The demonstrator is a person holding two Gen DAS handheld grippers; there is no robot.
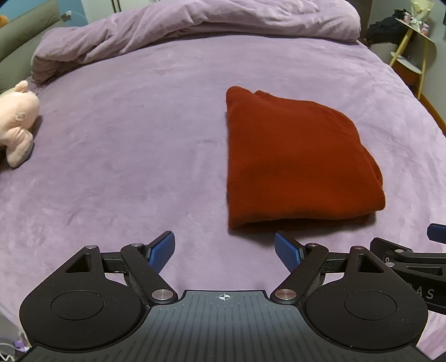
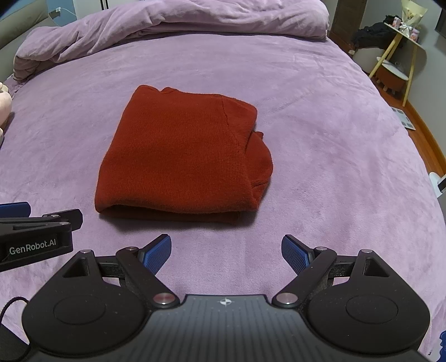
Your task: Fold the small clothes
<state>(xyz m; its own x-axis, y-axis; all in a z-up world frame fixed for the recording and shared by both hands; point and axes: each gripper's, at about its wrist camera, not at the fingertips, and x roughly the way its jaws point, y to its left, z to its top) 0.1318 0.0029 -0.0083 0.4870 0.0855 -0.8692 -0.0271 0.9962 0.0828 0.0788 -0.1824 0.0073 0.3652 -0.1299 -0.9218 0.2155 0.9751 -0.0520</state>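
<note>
Both grippers, left gripper [image 1: 224, 252] and right gripper [image 2: 226, 254], wide apart, empty; folded red garment [image 2: 181, 156] lengthwise away, fold nearest.

A purple bedspread [image 1: 139, 167] carries a rumpled purple duvet [image 1: 195, 25] at its far edge and a pink plush toy [image 1: 16, 122] at its left edge.

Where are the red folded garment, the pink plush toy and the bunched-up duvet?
red folded garment [image 2: 178, 156], right wrist view, middle of its top layer.
pink plush toy [image 1: 16, 122], left wrist view, its body.
bunched-up duvet [image 1: 195, 25], left wrist view, its middle folds.
</note>
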